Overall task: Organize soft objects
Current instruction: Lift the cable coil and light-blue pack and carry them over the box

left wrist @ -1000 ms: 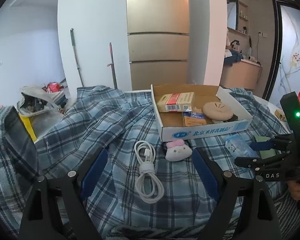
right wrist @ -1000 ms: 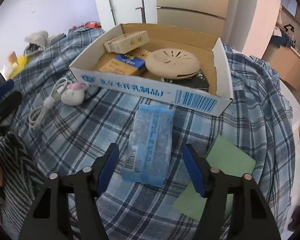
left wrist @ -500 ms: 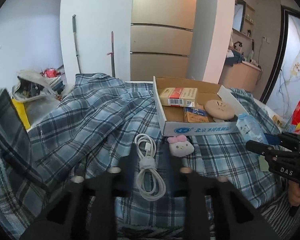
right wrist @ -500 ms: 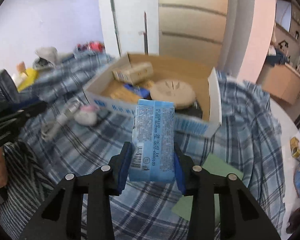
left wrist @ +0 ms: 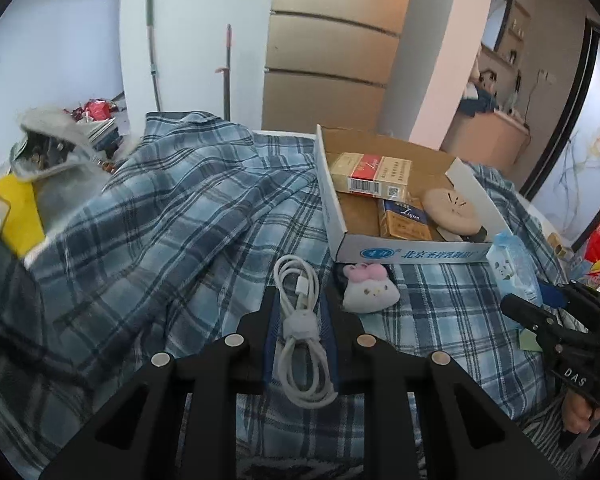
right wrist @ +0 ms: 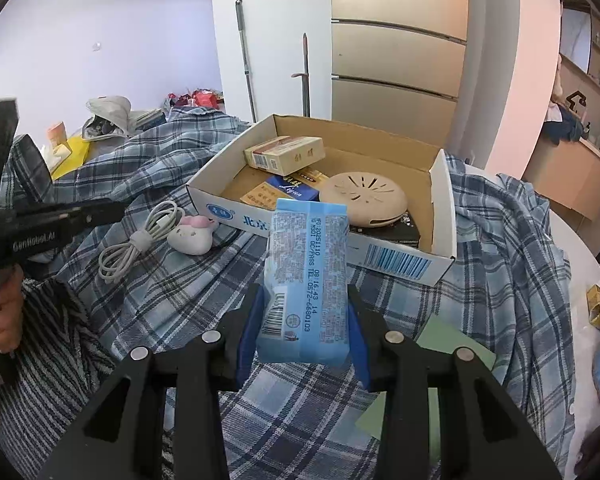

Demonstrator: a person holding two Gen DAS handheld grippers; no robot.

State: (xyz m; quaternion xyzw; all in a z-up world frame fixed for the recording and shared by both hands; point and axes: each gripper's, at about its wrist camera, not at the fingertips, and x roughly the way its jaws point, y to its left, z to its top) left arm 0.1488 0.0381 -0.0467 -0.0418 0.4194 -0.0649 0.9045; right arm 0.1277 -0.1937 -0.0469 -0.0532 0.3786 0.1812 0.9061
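Left gripper [left wrist: 298,334]: we see its jaws drawn in on the white cable [left wrist: 302,330]. The coil lies between the blue pads on the plaid cloth [left wrist: 180,216]; whether the pads press it we cannot tell, though the jaws stand as narrow as they go.
Plush toy [left wrist: 370,289]: just right of the left gripper's tip, white with a pink bow, resting on the cloth, close to the box front.
Cardboard box [right wrist: 442,200]: ahead of both grippers, open-topped, holding cartons and a round beige disc [right wrist: 365,199].
Right gripper [right wrist: 305,330]: we see it clenched on the blue tissue pack [right wrist: 306,280], which is held clear of the cloth, long side pointing away toward the box.
Green sheet [right wrist: 454,340]: below and right of the right gripper, flat on the cloth.
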